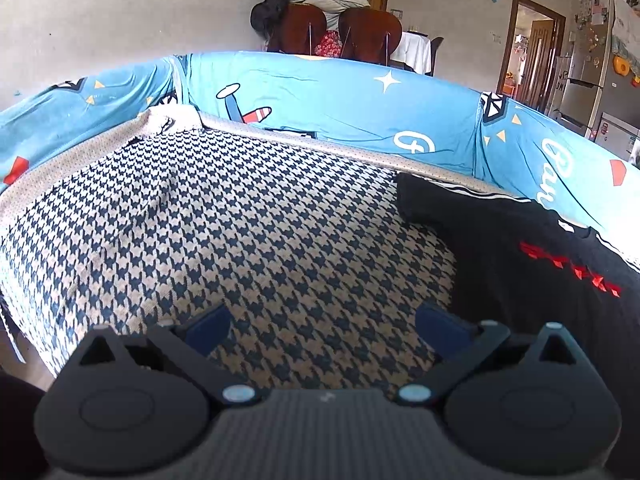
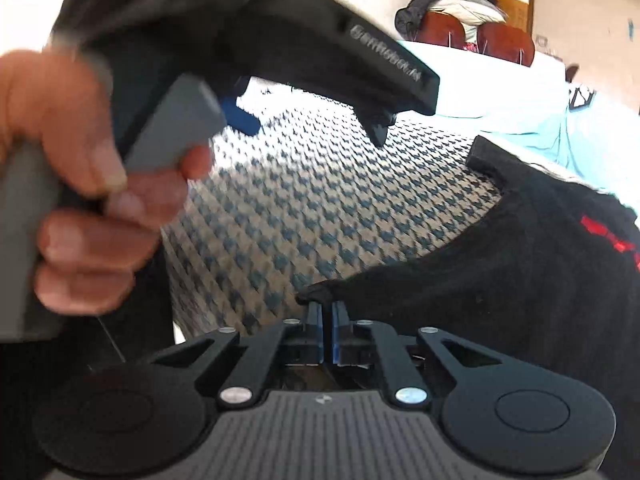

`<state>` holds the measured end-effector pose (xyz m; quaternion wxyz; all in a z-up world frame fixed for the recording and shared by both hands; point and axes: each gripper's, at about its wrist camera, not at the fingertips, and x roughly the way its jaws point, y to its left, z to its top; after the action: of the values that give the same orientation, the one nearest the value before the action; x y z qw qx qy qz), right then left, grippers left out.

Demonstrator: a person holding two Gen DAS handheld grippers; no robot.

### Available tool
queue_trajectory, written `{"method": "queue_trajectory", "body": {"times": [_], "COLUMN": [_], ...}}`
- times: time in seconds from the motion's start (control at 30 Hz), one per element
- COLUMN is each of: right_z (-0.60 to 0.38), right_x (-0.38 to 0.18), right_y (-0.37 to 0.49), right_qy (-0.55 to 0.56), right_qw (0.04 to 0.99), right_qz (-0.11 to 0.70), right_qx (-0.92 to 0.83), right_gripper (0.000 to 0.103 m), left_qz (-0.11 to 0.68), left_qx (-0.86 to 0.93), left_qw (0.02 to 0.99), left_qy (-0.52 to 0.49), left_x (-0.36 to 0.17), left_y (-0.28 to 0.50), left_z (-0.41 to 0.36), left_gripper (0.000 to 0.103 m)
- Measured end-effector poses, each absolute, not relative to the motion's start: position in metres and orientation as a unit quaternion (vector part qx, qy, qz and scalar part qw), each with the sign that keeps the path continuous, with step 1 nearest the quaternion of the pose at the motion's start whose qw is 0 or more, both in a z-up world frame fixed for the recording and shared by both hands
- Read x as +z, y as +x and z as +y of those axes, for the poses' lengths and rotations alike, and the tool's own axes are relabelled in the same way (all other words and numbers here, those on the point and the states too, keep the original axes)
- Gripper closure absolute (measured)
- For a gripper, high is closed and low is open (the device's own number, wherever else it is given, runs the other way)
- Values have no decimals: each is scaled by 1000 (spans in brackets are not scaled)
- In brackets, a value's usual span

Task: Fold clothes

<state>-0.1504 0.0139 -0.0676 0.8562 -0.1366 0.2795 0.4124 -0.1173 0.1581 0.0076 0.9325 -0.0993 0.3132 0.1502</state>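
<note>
Houndstooth cover (image 1: 256,216) fills most of my left-wrist view — a blue-and-tan check spread over the sofa seat, running from the lower middle of the frame up to a pale dotted border at the back. Behind it, across the upper half, stands the blue printed backrest (image 1: 340,92), which walls in the seat on the far side and curves round at both edges of the frame. At the lower left the checked cloth drops over the seat's front edge. The middle of the seat is bare check, so that is my open room.

My task piece, the black garment (image 1: 528,264) with red lettering, lies along the right side of the frame, its far edge up against the blue backrest and one sleeve end jutting toward the centre.

My left gripper (image 1: 322,324) hangs over bare check at the bottom of the frame, its blue pads wide apart with nothing between them.

In the right-wrist view the right gripper (image 2: 325,312) sits at lower centre, jaws pressed together on a fold of the black garment's near edge — the cloth bunches right at the pad tips. At the left of that frame a hand (image 2: 76,184) grips the other tool's grey handle.
</note>
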Motion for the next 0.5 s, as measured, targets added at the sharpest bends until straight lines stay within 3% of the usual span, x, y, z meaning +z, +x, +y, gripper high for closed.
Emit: {"method": "queue_trajectory", "body": {"times": [0.33,0.5], "right_z": [16,36], "right_x": [-62,-66], "right_y": [-138,-168], "right_qy": [-54,-145], "right_qw": [828,809], "right_qz": [312,283], "right_qx": [463,495], "right_gripper": [99,99], "left_qz": [304,307], "left_qx": [170,169], "left_qw": [932,931], "left_qy": [-97,-98], "left_x": [13,12], "left_y": [-120,-120], "left_z": [165,165], "left_gripper": [0,0]}}
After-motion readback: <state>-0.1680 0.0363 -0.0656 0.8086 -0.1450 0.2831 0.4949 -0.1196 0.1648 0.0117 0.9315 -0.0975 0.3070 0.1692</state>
